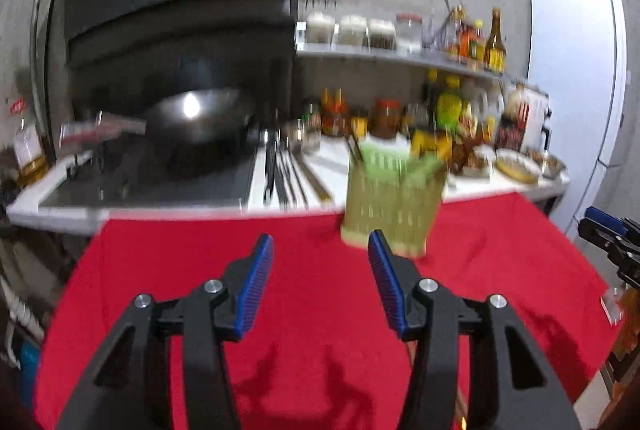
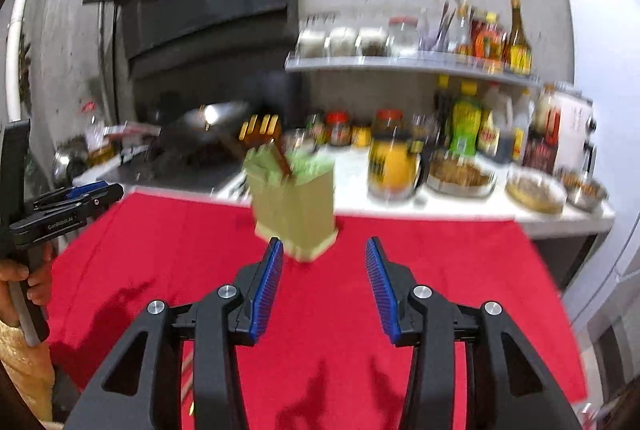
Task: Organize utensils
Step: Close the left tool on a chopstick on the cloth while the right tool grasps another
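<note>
**Inspector:** Left gripper (image 1: 321, 262): jaws stand partly open, nothing between the blue pads. Right gripper (image 2: 324, 266): the same, partly open and empty. Both hang above the red cloth (image 1: 200, 270), pointing towards the green utensil holder (image 1: 394, 198).

**Clerk:** Where is the holder?

**Inspector:** Upright on the far part of the cloth, close to the white counter (image 1: 160, 200) behind it. In the left view it sits just beyond the right-hand pad; in the right view, green utensil holder (image 2: 294, 202), just beyond the left-hand pad. It lies between the two grippers, nearer neither.

**Clerk:** Handling?

**Inspector:** My judgement: thin slotted plastic, light, stiff enough but easily tipped, since it is tall on a small base. A few brown sticks (image 2: 280, 158), likely chopsticks, lean out of its top. Those are thin, hard and smooth; they could slip or swivel in the pads. Take them near mid-length, squarely, and steady the holder by its wall if anything is pushed in.

**Clerk:** Other utensils?

**Inspector:** Dark long pieces (image 1: 286, 170) lie on the counter behind the holder, to its left. Blur prevents telling what they are.

**Clerk:** Surface and room?

**Inspector:** The cloth is soft and creased; it may drag under the holder. Behind the holder: a wok (image 1: 200, 122) on a dark hob to the left, crowded jars, bottles and bowls to the right, a shelf (image 1: 400, 60) above, a white refrigerator (image 1: 576, 70) far right. Little spare room behind
</note>
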Tool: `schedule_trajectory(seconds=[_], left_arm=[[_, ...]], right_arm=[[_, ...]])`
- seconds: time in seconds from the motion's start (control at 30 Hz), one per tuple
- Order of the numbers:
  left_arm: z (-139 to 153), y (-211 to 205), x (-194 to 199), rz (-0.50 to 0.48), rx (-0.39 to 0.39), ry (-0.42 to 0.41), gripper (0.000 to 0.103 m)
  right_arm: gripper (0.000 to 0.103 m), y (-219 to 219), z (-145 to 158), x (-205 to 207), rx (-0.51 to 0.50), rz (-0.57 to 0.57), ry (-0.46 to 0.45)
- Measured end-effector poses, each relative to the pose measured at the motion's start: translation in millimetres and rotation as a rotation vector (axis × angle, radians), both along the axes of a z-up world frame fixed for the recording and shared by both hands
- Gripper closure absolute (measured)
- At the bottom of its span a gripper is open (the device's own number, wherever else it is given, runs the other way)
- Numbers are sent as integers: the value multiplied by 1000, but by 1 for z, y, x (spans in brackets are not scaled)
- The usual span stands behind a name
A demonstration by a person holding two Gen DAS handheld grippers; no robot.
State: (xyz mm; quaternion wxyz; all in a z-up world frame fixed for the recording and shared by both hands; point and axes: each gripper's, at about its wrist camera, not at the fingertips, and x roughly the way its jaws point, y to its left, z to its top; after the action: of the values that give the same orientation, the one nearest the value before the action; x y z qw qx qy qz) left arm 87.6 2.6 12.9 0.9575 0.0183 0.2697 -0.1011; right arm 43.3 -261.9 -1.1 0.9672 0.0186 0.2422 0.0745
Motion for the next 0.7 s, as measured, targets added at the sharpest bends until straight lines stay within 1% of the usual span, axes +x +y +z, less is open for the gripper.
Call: schedule_trajectory(seconds=[0.07,0.1,0.17,0.27,0.33,0.4,0.53,0.57,0.6,0.7], left_arm=[[-25,2,-16,-7,7,50,53],[-33,3,-20,-7,10,70,52],[-53,6,-28,-7,8,140,51],[-76,12,-37,13,-5,201,51],[-84,15,-39,26,-2,212,51],[-92,17,-39,24,-10,240,50],[-98,13,-36,22,-7,263,50],[-99,12,-35,18,-5,264,50],[-99,10,-35,13,-5,265,50],[-99,7,-32,5,-4,265,50]], right_arm=[[58,8,-20,-10,2,23,45],[58,14,-30,-14,-9,28,66],[58,21,-43,-19,-24,41,94],[58,32,-60,-24,-30,56,140],[58,38,-69,-24,-31,69,169],[58,46,-77,-23,-29,91,200],[60,66,-89,-18,-36,142,252],[63,70,-92,-16,-37,151,260],[74,76,-95,-11,-36,160,276],[86,86,-99,0,-33,172,299]])
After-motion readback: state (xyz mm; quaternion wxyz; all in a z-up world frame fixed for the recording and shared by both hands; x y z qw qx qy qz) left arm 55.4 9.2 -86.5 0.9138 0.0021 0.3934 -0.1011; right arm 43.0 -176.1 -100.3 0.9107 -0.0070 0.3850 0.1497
